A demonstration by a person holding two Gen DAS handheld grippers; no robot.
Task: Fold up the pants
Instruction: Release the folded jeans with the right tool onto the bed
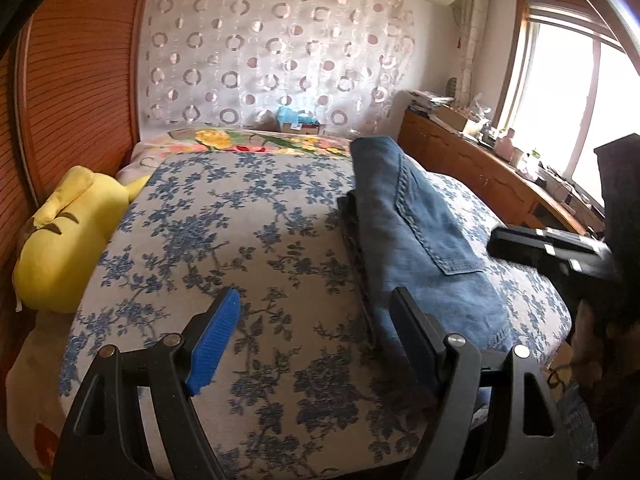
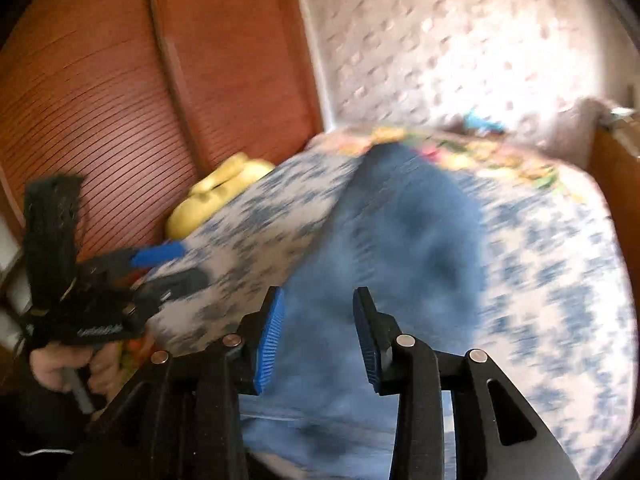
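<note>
1. The bed (image 1: 248, 216) is carrying the pants (image 1: 416, 224), blue denim lying folded lengthwise along its right side.
2. The pants are looking heavy and limp, likely sagging unless gripped through all layers at a seamed end.
3. The left tongs (image 1: 316, 340) are standing wide open over bare bedspread.
4. The right tongs (image 2: 319, 340) are hanging parted above the denim, gripping nothing.

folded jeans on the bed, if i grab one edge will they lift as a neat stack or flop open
The folded jeans would probably flop: soft denim, loosely stacked layers visible along the left edge. Likely fairly heavy, several thicknesses deep. Pushed, they'd likely bunch on the bedspread rather than slide.
</note>
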